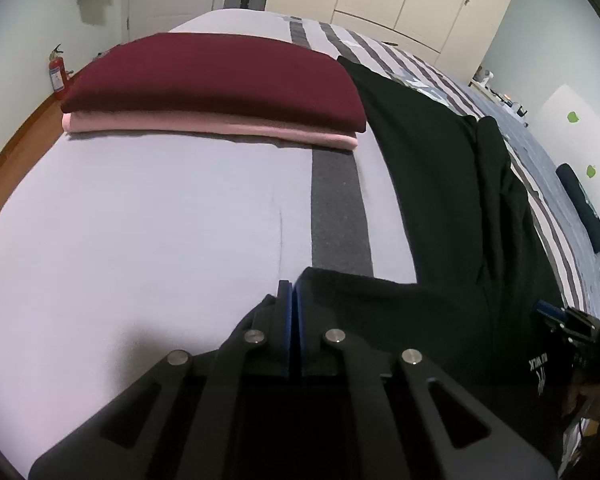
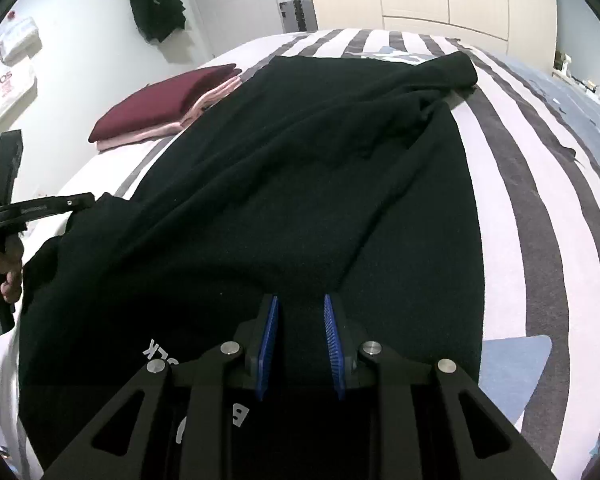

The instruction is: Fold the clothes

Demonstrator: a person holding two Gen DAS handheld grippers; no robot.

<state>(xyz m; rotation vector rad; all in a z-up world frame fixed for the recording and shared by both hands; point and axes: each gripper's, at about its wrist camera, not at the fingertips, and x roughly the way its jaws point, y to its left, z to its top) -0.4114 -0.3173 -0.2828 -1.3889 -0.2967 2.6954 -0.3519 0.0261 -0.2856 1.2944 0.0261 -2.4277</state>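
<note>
Lying spread across the bed's striped grey-and-white cover [image 2: 540, 208] is one large black fabric garment [image 2: 300, 184] with white lettering near its close edge, one sleeve bunched at the far right corner. Two folded garments sit stacked at the bed's far left: a dark maroon one [image 1: 216, 80] on top of a pale pink one [image 1: 204, 128], just beside the black garment's left edge.

Two black grippers with blue pads are in use. The left gripper [image 1: 291, 300] has its jaws pressed together at the near left corner of the black garment; cloth lies against both sides of the fingers, though whether any sits between the pads cannot be told. The right gripper [image 2: 300, 312] has its jaws partly spread, with a fold of the black fabric between the pads near the garment's close hem. A person's hand [image 2: 8, 256] holds the left gripper's handle.
</note>
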